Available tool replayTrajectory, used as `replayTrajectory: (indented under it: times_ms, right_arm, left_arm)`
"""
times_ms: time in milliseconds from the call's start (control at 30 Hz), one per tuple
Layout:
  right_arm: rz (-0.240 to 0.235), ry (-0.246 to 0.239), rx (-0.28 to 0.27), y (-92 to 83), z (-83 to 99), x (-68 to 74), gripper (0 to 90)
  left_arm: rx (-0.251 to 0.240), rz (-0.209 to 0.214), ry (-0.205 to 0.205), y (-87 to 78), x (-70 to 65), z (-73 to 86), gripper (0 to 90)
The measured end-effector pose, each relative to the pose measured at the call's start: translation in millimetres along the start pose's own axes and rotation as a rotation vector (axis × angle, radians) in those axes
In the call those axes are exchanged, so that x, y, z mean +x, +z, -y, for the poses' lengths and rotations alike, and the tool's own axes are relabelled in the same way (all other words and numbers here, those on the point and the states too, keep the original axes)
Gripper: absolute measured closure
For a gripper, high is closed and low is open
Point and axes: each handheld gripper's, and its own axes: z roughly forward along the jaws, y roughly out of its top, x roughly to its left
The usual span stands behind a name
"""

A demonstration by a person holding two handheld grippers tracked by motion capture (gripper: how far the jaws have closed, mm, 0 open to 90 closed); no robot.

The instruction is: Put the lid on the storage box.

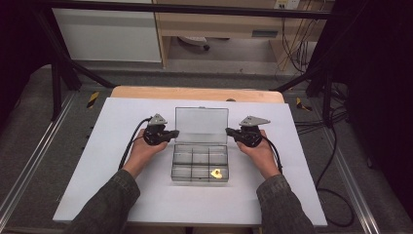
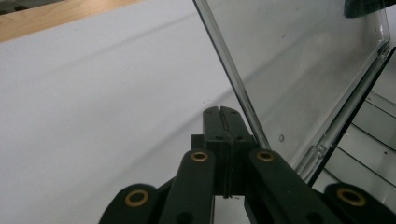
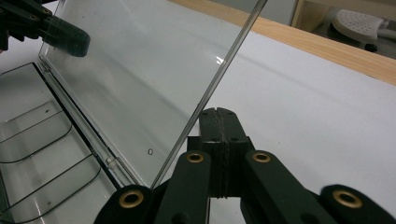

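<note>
plastic, clear and hard-edged: a compartment box (image 1: 200, 163) lies mid-sheet on the white table cover (image 1: 107, 185), its flat lid (image 1: 201, 125) raised, a small yellow piece (image 1: 217, 173) in one near cell. left gripper (image 1: 174, 133) and right gripper (image 1: 228, 130) flank the lid, jaws pressed together, empty.

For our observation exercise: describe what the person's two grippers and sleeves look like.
Both the left gripper and the right gripper are black, each topped by a grey three-cornered plate and trailing a black cable. Their flat black fingers hang on link bars with brass-coloured rivets. The sleeves are dark olive-grey cloth.
</note>
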Motion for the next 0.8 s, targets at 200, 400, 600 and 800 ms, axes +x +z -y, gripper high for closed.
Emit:
replayTrajectory:
  times_ms: [200, 400, 600, 800]
  right_arm:
    - [0.002, 0.002, -0.016, -0.3, -1.4, -0.5, 90.0]
    - [0.0, 0.008, -0.037, -3.3, -4.4, -0.2, 90.0]
    - [-0.009, 0.01, -0.051, -3.9, -5.6, 0.6, 90.0]
    - [-0.015, 0.014, -0.072, -6.5, -8.8, 2.0, 90.0]
  left_arm:
    - [-0.009, -0.007, 0.0, -0.2, 0.0, -2.6, 90.0]
    - [-0.022, -0.012, -0.006, -1.4, -0.8, -8.7, 90.0]
    - [-0.03, -0.011, -0.009, -3.1, -1.5, -11.4, 90.0]
    - [-0.04, -0.01, -0.006, -4.9, -3.3, -15.1, 90.0]
